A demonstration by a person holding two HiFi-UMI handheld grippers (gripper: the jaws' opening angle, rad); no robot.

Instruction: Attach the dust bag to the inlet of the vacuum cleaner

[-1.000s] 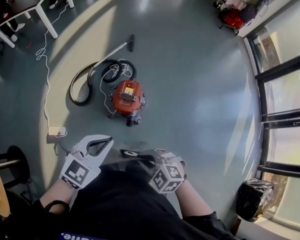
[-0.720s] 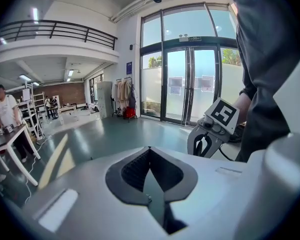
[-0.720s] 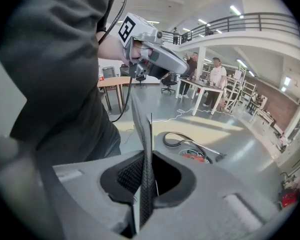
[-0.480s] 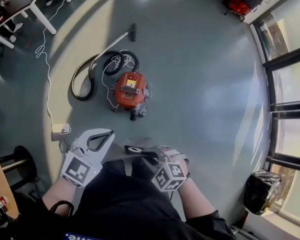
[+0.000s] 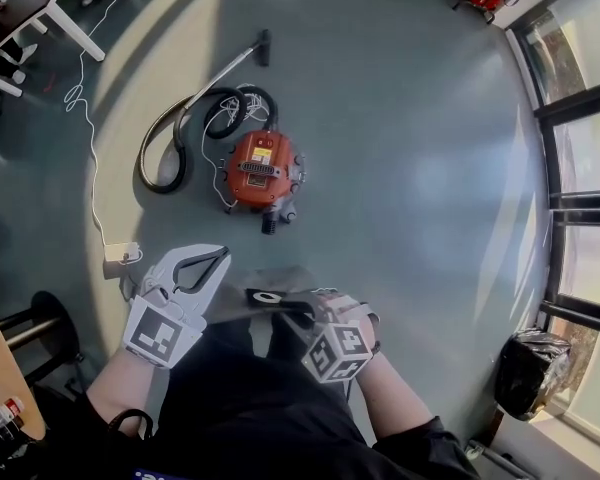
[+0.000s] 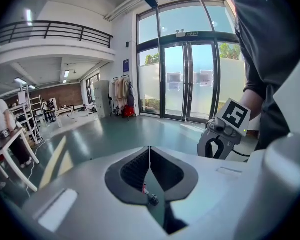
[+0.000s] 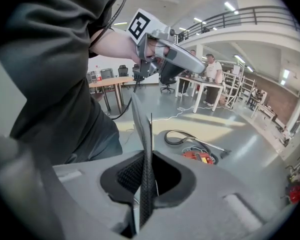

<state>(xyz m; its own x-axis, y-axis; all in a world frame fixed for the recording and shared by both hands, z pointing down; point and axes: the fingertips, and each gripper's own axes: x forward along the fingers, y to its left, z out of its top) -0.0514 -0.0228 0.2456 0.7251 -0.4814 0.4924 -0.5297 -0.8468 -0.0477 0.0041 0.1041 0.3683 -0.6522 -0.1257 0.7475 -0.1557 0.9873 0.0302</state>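
Observation:
The red vacuum cleaner [image 5: 261,172] lies on the grey floor with its black hose [image 5: 168,158] coiled to its left; it also shows far off in the right gripper view [image 7: 198,157]. My right gripper [image 5: 302,311] is shut on the dust bag [image 5: 270,296], a flat grey bag with a dark collar and a round hole. The bag's thin edge stands between that gripper's jaws [image 7: 143,176]. My left gripper [image 5: 220,258] hovers just left of the bag, apart from it. Its jaws [image 6: 149,154] meet at the tips, hold nothing, and are just starting to open.
A white power strip [image 5: 116,255] with its cable lies on the floor left of my left gripper. A white table [image 5: 35,8] stands at the top left, a black stool [image 5: 48,330] at the lower left, a black bin bag [image 5: 533,373] at the lower right by the glass doors.
Both grippers have sunk a little, the right one still holding the bag. The vacuum cleaner sits slightly higher in the head view.

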